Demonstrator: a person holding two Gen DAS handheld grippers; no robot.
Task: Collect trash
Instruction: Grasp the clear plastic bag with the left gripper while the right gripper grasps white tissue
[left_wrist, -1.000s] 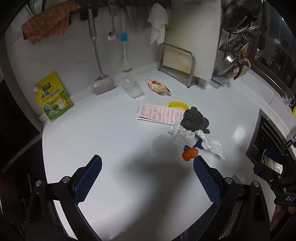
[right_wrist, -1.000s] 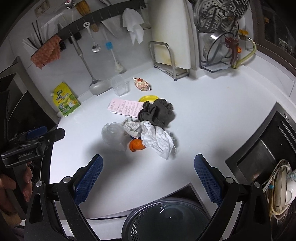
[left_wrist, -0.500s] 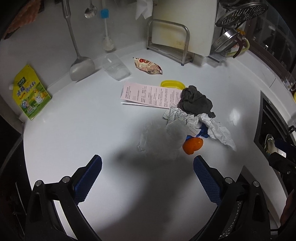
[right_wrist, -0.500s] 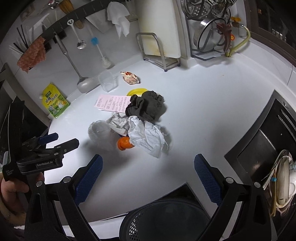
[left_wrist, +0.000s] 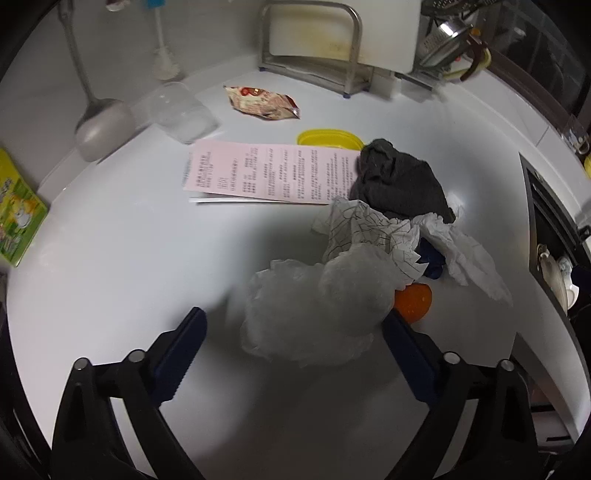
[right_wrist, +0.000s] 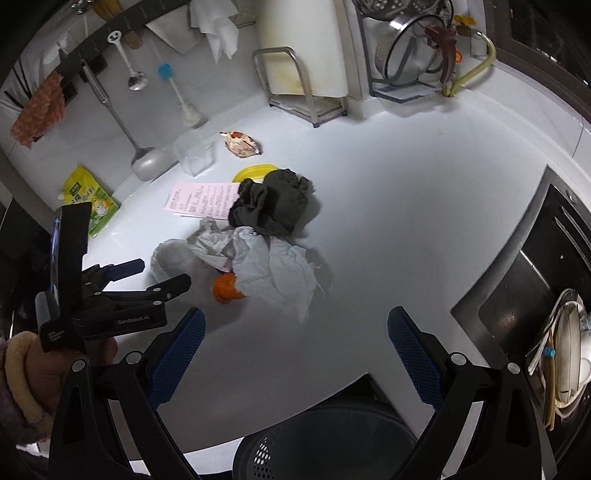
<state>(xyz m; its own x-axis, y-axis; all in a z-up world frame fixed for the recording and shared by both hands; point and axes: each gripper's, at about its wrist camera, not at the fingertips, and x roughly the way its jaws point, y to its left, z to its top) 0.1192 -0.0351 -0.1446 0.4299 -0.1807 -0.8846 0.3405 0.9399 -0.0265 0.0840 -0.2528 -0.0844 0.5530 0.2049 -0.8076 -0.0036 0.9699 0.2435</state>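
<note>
Down at the white bench (left_wrist: 110, 258), the left gripper (left_wrist: 295, 332) hung over the near edge of the trash pile, its blue fingers (left_wrist: 177, 354) spread wide and just narrowing a little, with the crumpled clear plastic bag (left_wrist: 314, 306) lying between them. Neither pad pressed on the bag, though the right-side finger stood very close to its edge and to the orange peel (left_wrist: 413, 302) just beside it.

Taking the bag as the landmark: the orange peel sat against its right side, the scribbled crumpled paper (left_wrist: 369, 232) lay touching its far side, and a crumpled white tissue (left_wrist: 469, 258) spread out to the right beyond the peel. Behind the paper sat a dark grey cloth (left_wrist: 399, 181), bunched up and overlapping the end of a pink printed sheet (left_wrist: 269, 170). A yellow lid (left_wrist: 325, 138) showed behind the sheet, and farther back lay a snack wrapper (left_wrist: 262, 101) and a clear plastic container (left_wrist: 181, 110).

From the right wrist view, the right gripper (right_wrist: 295, 347) was held well back from the bag, its fingers (right_wrist: 413, 354) released and wide apart with nothing between them. A dark perforated bin (right_wrist: 332, 443) stood directly below it, off the bench edge. The person's hand (right_wrist: 55, 369), in a fuzzy cuff, held the left gripper's handle.
</note>
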